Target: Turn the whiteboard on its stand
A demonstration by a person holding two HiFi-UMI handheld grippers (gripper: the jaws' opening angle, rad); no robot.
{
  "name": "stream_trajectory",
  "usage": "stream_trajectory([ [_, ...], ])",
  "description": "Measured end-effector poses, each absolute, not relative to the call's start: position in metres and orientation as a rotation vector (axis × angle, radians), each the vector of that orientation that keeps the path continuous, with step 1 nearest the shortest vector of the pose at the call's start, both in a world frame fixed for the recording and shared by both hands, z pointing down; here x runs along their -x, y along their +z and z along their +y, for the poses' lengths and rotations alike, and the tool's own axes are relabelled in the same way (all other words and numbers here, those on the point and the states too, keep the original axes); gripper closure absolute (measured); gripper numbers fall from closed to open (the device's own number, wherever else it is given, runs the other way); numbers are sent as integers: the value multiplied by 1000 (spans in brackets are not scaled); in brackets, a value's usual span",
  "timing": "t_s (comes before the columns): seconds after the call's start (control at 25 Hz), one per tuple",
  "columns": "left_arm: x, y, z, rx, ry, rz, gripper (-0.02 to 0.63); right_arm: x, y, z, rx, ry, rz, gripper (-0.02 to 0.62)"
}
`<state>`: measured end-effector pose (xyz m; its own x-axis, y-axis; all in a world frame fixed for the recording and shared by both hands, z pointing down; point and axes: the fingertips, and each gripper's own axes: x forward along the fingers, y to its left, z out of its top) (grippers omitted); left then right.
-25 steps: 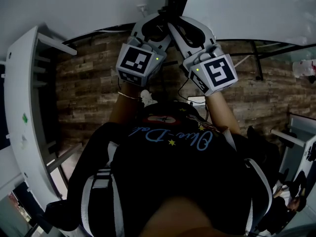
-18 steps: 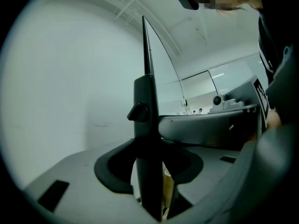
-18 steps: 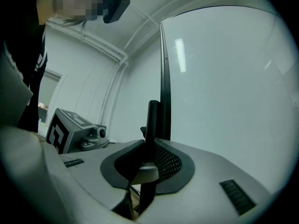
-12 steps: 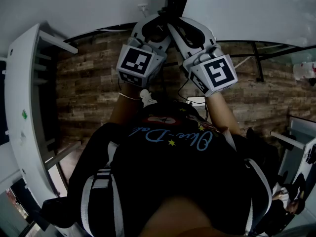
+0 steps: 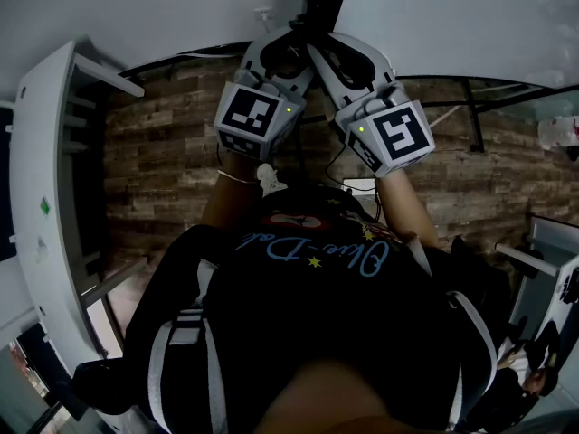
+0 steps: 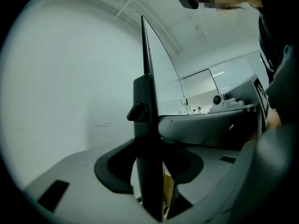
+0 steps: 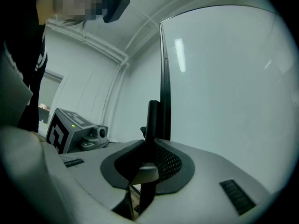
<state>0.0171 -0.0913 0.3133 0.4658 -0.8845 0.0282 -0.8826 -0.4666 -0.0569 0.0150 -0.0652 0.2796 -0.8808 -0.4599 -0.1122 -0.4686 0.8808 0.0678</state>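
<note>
The whiteboard (image 5: 452, 16) stands right in front of me, its white face (image 7: 224, 78) edged by a black frame (image 7: 164, 69). A black upright post (image 6: 148, 125) with a small knob (image 6: 135, 112) runs up beside the board's edge. My left gripper (image 5: 291, 39) and right gripper (image 5: 330, 42) meet on this post from either side, marker cubes toward me. In the left gripper view the post fills the space between the left gripper's (image 6: 149, 164) dark pads. The right gripper (image 7: 148, 160) likewise holds the post (image 7: 152, 120) between its pads.
A wood-pattern floor (image 5: 163, 170) lies below. A tall white shelf frame (image 5: 41, 197) stands at the left. The stand's black leg (image 5: 470, 107) crosses the floor at the right, with white furniture (image 5: 543, 242) beyond. My torso fills the lower head view.
</note>
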Motion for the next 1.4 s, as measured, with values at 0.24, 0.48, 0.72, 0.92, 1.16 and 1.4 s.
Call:
stream_trajectory([
  [0.24,-17,315,-89,2620,-139,1574,420,-15,281,-64,724,147,2955,537],
  [0.48,-19,316,-84,2594,-154,1551,402,-17,280,-62,711,148,2961,538],
  [0.72,-18,315,-79,2557,-184,1551,415,-18,280,-59,694,168,2983,531],
  [0.92,-17,314,-69,2536,-170,1559,454,-21,282,-56,654,170,2994,531],
  [1.16,-14,314,-61,2517,-169,1588,514,-24,280,-52,620,133,2959,531],
  [1.4,-15,310,-55,2497,-162,1602,584,-28,282,-51,630,99,2958,561],
])
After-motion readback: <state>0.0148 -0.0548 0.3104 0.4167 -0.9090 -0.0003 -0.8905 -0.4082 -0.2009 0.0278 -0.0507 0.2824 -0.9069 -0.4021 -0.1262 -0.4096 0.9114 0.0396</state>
